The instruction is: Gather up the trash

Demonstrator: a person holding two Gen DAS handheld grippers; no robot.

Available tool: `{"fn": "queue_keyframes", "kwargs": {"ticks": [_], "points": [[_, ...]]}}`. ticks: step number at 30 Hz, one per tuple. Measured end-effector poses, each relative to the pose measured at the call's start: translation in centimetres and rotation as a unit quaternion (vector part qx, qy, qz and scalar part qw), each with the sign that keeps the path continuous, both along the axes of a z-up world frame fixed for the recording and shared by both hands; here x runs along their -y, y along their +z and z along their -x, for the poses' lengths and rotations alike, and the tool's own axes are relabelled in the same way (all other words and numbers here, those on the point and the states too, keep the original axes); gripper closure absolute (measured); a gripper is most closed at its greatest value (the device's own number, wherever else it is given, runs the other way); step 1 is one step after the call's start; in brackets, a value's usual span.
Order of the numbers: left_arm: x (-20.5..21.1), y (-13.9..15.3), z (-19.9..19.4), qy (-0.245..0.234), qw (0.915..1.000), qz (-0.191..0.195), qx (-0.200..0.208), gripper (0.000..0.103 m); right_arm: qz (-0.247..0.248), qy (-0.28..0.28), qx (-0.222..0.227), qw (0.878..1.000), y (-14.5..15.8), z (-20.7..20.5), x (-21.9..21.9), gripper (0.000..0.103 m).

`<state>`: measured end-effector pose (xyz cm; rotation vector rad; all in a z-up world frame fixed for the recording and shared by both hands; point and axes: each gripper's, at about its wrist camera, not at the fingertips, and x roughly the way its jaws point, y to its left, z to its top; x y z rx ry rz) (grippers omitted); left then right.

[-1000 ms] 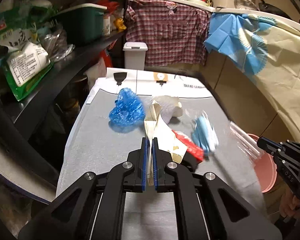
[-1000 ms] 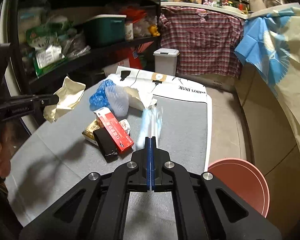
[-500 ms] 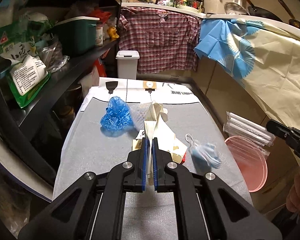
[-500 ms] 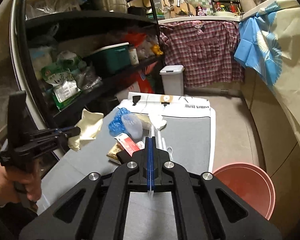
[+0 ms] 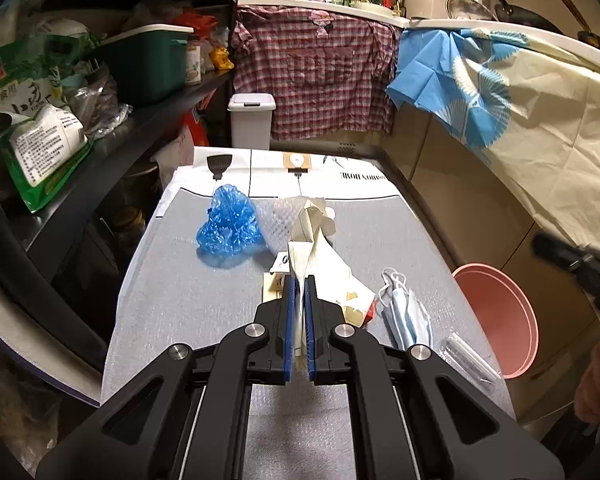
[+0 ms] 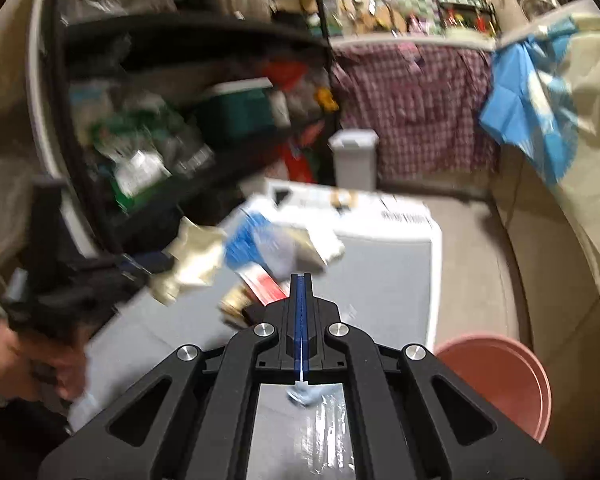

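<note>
Cream paper scrap (image 5: 320, 248) pinched between the blue pads of the left gripper (image 5: 299, 284), jaws nearly closed on its lower edge, rest of the sheet rising crumpled beyond the fingertips above the grey table mat (image 5: 172, 300). Right gripper (image 6: 301, 280) pressed fully closed, only a thin pale sliver visible in the seam between the pads, nothing identifiable held; whole right wrist view smeared by motion blur. Lying on the mat just right of the paper scrap: a light blue face mask (image 5: 406, 314) with its white ear loops bunched toward the paper. Nearer the camera than the mask, at the mat's right edge: a clear plastic wrapper (image 5: 466, 358). Beyond and left of the paper scrap: a crumpled blue plastic bag (image 5: 230, 226), touching a piece of white foam netting (image 5: 280, 220) that sits behind the paper. Partly hidden under the paper, a red packet (image 6: 264, 284), plus a small printed box (image 5: 274, 282) just left of the gripper tips. Off the mat's right edge, lower down: a pink basin (image 5: 496, 320). Far beyond the paper scrap, past the mat's end: a white lidded bin (image 5: 251, 120) in front of a plaid shirt (image 5: 316, 76).
</note>
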<state>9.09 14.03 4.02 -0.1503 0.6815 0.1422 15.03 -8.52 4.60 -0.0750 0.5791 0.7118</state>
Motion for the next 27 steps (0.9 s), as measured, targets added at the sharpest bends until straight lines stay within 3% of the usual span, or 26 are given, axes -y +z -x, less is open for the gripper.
{"fn": "queue_keyframes", "kwargs": {"ticks": [3,8,9,12,13,15,18,22,27], "points": [[-0.3,-0.1,-0.1,-0.001,1.0000,0.002,-0.002,0.098,0.039,-0.006,-0.050,0.998,-2.9,-1.3,-0.3,0.096],[-1.4,-0.1,-0.3,0.005,0.9999,0.011,0.000,0.098,0.100,-0.009,-0.099,0.990,-7.2,-1.8,-0.5,0.096],[-1.7,-0.1,-0.3,0.007,0.9999,0.014,0.000,0.098,0.114,-0.012,-0.113,0.987,-8.2,-1.9,-0.6,0.091],[-1.9,-0.2,-0.5,0.005,0.9998,0.019,0.000,0.098,0.149,-0.017,-0.144,0.978,-10.4,-2.2,-0.5,0.063],[-1.9,-0.2,-0.6,0.004,0.9998,0.020,-0.001,0.098,0.160,-0.020,-0.147,0.976,-10.9,-2.2,-0.5,0.061],[-1.8,-0.2,-0.7,0.001,0.9998,0.020,0.000,0.098,0.183,-0.022,-0.155,0.971,-11.8,-2.2,-0.6,0.062],[-1.7,-0.2,-0.7,-0.004,0.9998,0.020,0.001,0.098,0.193,-0.018,-0.171,0.966,-12.6,-2.1,-0.7,0.098],[-1.6,-0.1,-0.6,-0.008,0.9998,0.018,0.003,0.098,0.165,0.006,-0.151,0.975,-10.6,-1.6,-1.4,0.098],[-1.6,-0.1,-0.6,-0.009,0.9998,0.016,0.004,0.098,0.055,0.030,-0.071,0.995,-3.9,0.2,-0.9,0.099]]}}
